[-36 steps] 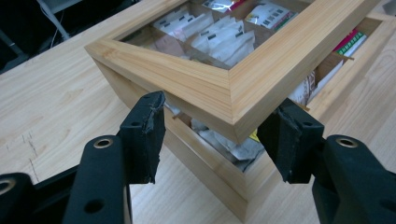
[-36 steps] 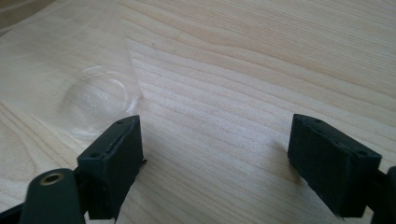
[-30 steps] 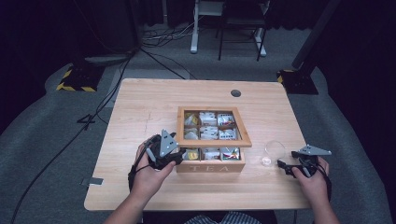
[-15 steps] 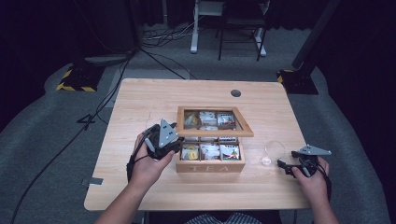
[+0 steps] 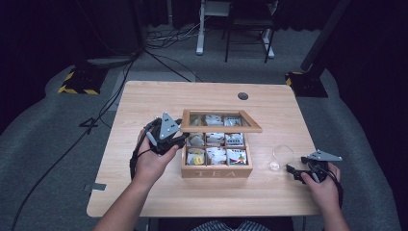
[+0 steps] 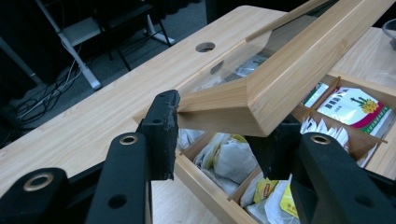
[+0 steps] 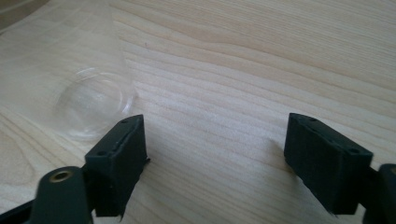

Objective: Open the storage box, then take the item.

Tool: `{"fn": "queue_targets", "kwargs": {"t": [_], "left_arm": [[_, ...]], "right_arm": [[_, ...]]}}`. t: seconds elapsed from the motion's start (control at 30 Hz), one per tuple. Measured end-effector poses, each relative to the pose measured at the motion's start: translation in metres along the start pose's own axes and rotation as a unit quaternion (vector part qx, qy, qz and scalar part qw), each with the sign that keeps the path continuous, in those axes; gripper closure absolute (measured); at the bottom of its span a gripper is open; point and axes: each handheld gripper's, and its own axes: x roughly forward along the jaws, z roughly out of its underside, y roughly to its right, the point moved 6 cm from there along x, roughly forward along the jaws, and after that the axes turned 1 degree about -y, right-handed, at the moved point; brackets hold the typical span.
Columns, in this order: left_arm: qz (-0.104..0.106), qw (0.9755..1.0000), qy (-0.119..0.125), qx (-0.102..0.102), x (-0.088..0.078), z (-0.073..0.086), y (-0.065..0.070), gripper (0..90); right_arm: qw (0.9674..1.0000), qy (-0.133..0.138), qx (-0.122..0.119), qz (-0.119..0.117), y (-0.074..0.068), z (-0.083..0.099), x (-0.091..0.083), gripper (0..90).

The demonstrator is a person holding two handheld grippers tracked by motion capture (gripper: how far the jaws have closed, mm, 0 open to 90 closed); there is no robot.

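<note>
A wooden tea box (image 5: 216, 172) marked TEA sits mid-table with packets of tea bags (image 5: 216, 155) in its compartments. Its glass-paned lid (image 5: 221, 128) is lifted part way, hinged at the back. My left gripper (image 5: 179, 139) is at the lid's front left corner. In the left gripper view the jaws (image 6: 219, 126) close on that corner of the lid (image 6: 289, 70), with tea bags (image 6: 229, 158) below. My right gripper (image 5: 293, 173) rests open on the table at the right, beside a clear glass (image 5: 281, 156). In the right gripper view the glass (image 7: 91, 102) stands just beyond the left jaw of the gripper (image 7: 215, 144).
The wooden table (image 5: 144, 106) has a round cable hole (image 5: 243, 96) at the back. A black cable trails from the left gripper off the table's left side. Chair and desk legs stand on the grey floor beyond.
The lid has gone from shut to part way open, lifted by my left gripper, which moved up and away from me. The right gripper has stayed put.
</note>
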Motion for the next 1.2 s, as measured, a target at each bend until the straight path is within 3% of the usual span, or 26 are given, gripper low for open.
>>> {"fn": "queue_targets", "kwargs": {"t": [0.17,0.37,0.8,0.97,1.2], "left_arm": [[0.011,0.9999,0.003,-0.012,0.002,-0.004,-0.004,54.5],[0.005,0.9999,0.001,-0.009,0.002,-0.008,-0.006,55.0],[0.0,1.0,-0.003,-0.004,0.002,-0.008,-0.005,55.3],[-0.001,1.0,-0.003,-0.004,0.002,-0.009,-0.005,55.4],[0.001,1.0,-0.001,-0.006,0.002,-0.01,-0.006,55.2]], "right_arm": [[0.9999,-0.015,0.002,0.002,0.0,0.001,-0.008,28.6],[0.9999,-0.009,0.006,-0.007,-0.006,-0.007,-0.029,32.6],[0.9996,-0.007,-0.009,-0.026,-0.032,-0.026,-0.077,38.0],[0.9993,-0.008,-0.009,-0.035,-0.038,-0.031,-0.085,38.0],[0.9988,0.009,0.005,-0.047,-0.06,-0.048,-0.097,39.3]]}}
